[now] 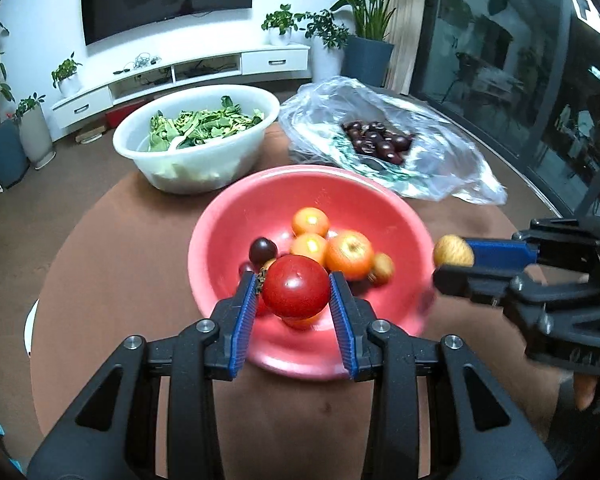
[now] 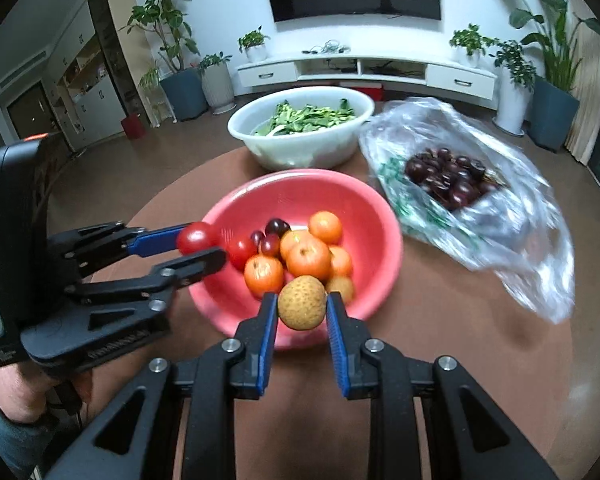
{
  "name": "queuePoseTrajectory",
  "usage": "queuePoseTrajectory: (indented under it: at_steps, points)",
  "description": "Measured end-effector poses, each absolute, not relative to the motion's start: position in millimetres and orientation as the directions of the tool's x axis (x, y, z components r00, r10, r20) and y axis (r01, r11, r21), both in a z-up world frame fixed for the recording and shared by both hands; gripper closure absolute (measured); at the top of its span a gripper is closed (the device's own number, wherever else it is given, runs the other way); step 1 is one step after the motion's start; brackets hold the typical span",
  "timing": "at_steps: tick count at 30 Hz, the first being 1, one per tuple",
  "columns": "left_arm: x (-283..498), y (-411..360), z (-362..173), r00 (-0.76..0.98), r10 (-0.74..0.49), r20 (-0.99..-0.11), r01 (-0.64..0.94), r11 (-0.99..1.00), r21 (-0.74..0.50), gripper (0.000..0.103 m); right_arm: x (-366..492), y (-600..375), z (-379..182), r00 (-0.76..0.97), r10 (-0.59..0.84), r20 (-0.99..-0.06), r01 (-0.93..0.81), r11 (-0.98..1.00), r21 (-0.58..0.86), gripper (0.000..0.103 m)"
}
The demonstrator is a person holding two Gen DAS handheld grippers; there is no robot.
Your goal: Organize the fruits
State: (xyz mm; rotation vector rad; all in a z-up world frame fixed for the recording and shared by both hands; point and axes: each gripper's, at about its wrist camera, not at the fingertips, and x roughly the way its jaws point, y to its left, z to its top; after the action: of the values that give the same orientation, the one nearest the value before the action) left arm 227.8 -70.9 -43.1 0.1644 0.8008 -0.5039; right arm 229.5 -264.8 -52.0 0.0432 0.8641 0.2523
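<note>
We saw both claws loaded. Left gripper (image 1: 294,294), lower centre of its own view, had its blue pads pressed on both sides of a red tomato (image 1: 296,286), held above the near rim of the red bowl (image 1: 236,216). Right gripper (image 2: 302,306), lower centre of its view, was clamped narrow on a small tan round fruit (image 2: 302,302), also over the bowl's near rim.

In the bowl, at mid-frame: several orange fruits (image 1: 349,254), a few dark cherries (image 1: 262,251), one more tan fruit (image 1: 381,268) and, in the right wrist view, a second tomato (image 2: 241,251).

Behind the bowl, upper centre: a white basin (image 1: 196,136) of leafy greens (image 1: 204,122). To its right, a clear plastic bag (image 1: 432,152) lay open with a heap of dark cherries (image 1: 378,142) inside. All of it sat on the round brown table (image 1: 112,264).

Edges of the bag and bowl were motion-blurred.
</note>
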Motion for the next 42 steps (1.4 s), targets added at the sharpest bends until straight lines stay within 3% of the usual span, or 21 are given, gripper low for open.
queuePoseTrajectory:
  at_steps: [13,21,22,25,27,29,32,36,38,42]
  points:
    - [258.6,-81.0,-85.4,0.564,-0.332,-0.756,0.467,0.883,-0.039,0.064,264.6,-241.0,-91.6,0.547,0.172,-0.819,-0.222,0.973,0.056,0.075]
    - [253.8,-74.4,-74.0,0.609,-0.309,-0.730,0.432,0.901,-0.021,0.051,263.0,-247.2,-94.7,0.565,0.144,-0.812,-0.192,0.981,0.040,0.065]
    - [250.6,-73.6,-71.1,0.620,-0.301,-0.725,0.428,0.904,-0.009,0.047,262.5,-248.3,-93.3,0.567,0.143,-0.811,-0.189,0.981,0.041,0.065]
    - [238.2,-68.3,-58.8,0.677,-0.208,-0.706,0.358,0.931,0.069,0.020,252.8,-251.5,-84.3,0.587,0.133,-0.798,-0.176,0.984,0.034,0.056]
    - [223.6,-55.6,-44.6,0.712,-0.214,-0.669,0.328,0.944,0.047,0.012,238.9,-254.4,-71.3,0.625,0.137,-0.768,-0.168,0.985,0.039,0.041]
    - [206.0,-43.6,-32.3,0.738,-0.224,-0.637,0.304,0.952,0.017,0.000,221.3,-256.6,-56.7,0.677,0.132,-0.725,-0.153,0.988,0.037,0.037]
    - [162.4,-27.8,-10.4,0.785,-0.248,-0.567,0.286,0.958,-0.023,0.000,181.7,-262.3,-26.8,0.781,0.128,-0.611,-0.119,0.991,0.055,0.023]
    - [99.6,-10.4,14.1,0.888,-0.160,-0.431,0.166,0.986,-0.024,0.000,129.5,-268.6,1.7,0.879,0.105,-0.466,-0.074,0.994,0.083,0.004]
    - [74.1,-2.8,23.6,0.914,-0.141,-0.379,0.134,0.990,-0.047,0.000,106.4,-270.2,14.9,0.910,0.081,-0.406,-0.046,0.994,0.096,0.000]
    - [60.1,-0.6,32.6,0.854,-0.069,-0.515,0.054,0.998,-0.044,0.000,70.3,-269.2,33.5,0.934,0.038,-0.355,-0.004,0.995,0.097,0.000]
